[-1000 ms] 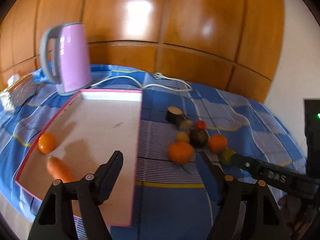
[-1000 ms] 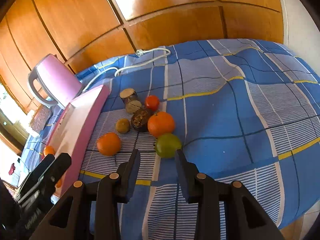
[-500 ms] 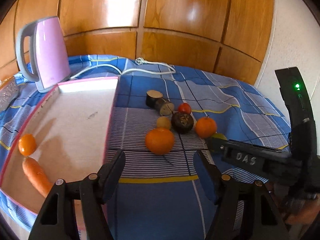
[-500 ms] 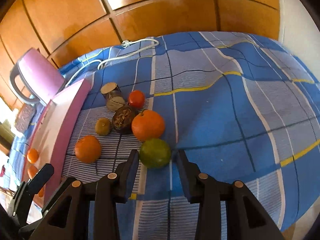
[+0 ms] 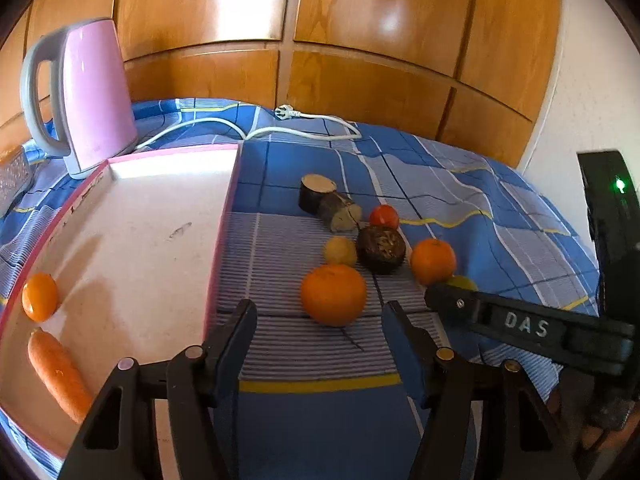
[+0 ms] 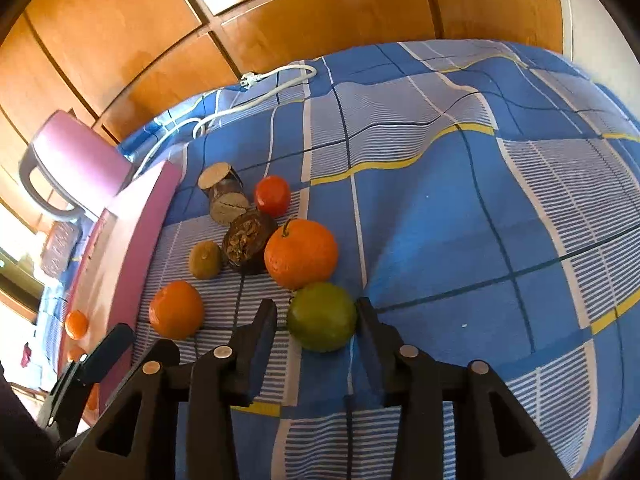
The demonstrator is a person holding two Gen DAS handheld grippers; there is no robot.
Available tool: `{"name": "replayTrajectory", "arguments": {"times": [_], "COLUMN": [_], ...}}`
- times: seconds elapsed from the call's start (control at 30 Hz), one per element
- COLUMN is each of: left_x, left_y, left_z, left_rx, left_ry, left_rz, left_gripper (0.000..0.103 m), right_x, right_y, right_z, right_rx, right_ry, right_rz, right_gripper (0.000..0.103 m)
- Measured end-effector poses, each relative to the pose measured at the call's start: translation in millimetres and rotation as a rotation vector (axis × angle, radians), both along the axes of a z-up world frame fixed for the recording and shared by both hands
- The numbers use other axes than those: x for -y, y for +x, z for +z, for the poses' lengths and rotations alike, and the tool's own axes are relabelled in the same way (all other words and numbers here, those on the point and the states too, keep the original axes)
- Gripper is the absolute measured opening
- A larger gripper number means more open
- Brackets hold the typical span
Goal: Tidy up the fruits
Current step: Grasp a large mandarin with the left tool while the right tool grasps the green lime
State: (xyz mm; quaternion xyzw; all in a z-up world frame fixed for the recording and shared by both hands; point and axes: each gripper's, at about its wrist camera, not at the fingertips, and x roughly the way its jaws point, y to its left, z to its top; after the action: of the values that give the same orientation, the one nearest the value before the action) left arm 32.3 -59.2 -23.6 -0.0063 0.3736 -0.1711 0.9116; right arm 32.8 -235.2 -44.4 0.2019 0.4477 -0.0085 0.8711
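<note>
On blue cloth: loose fruits
Right claw point(image 6: 316, 320): just opening, around green fruit point(image 6: 322, 316), not squeezing
Left claw point(image 5: 318, 320): closing, empty, near orange point(image 5: 333, 294)
Far left: pink tray point(image 5: 216, 264)

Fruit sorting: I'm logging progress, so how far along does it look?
Done: a small orange and a carrot lie in the pink tray. In hand: the right gripper, jaws just opening, straddles the green fruit without pressing it; the left gripper, open, nears the front orange. Left: those two, another orange, the red tomato and the rest on the cloth.
</note>
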Motion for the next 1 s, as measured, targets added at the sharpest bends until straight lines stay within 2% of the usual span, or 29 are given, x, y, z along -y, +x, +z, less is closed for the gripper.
{"name": "replayTrajectory", "arguments": {"times": [0.1, 0.17, 0.23, 0.3, 0.33, 0.4, 0.47, 0.53, 0.73, 1.0], "left_x": [4, 9, 16, 22, 23, 25, 25, 23, 23, 33], "left_y": [7, 11, 14, 20, 22, 23, 23, 22, 17, 12], "left_z": [0, -1, -3, -8, -10, -12, -14, -14, -13, -20], "left_rx": [-0.006, -0.010, -0.012, -0.027, -0.032, -0.030, -0.023, -0.011, 0.018, 0.066], "left_ry": [0.005, 0.018, 0.045, 0.081, 0.089, 0.097, 0.105, 0.110, 0.111, 0.194], "left_rz": [-0.009, -0.022, -0.030, -0.026, -0.021, -0.020, -0.017, -0.011, -0.010, -0.009], "left_gripper": [0.066, 0.066, 0.066, 0.061, 0.055, 0.048, 0.047, 0.039, 0.039, 0.042], "right_x": [3, 6, 6, 3, 2, 0, 1, -1, -4, -7], "right_y": [-2, -3, -4, -4, -4, -3, -2, -1, -1, -1], "right_z": [1, 0, 1, 2, 2, 2, 2, 1, 0, 1], "right_rx": [0.012, 0.010, 0.011, 0.013, 0.013, 0.013, 0.010, 0.005, 0.004, 0.006], "right_ry": [0.030, 0.037, 0.030, 0.008, 0.002, -0.010, -0.015, -0.024, -0.048, -0.077], "right_rz": [-0.011, -0.021, -0.021, -0.018, -0.015, -0.012, -0.007, -0.003, 0.000, 0.004], "right_gripper": [0.040, 0.035, 0.034, 0.034, 0.034, 0.034, 0.034, 0.035, 0.035, 0.035]}}
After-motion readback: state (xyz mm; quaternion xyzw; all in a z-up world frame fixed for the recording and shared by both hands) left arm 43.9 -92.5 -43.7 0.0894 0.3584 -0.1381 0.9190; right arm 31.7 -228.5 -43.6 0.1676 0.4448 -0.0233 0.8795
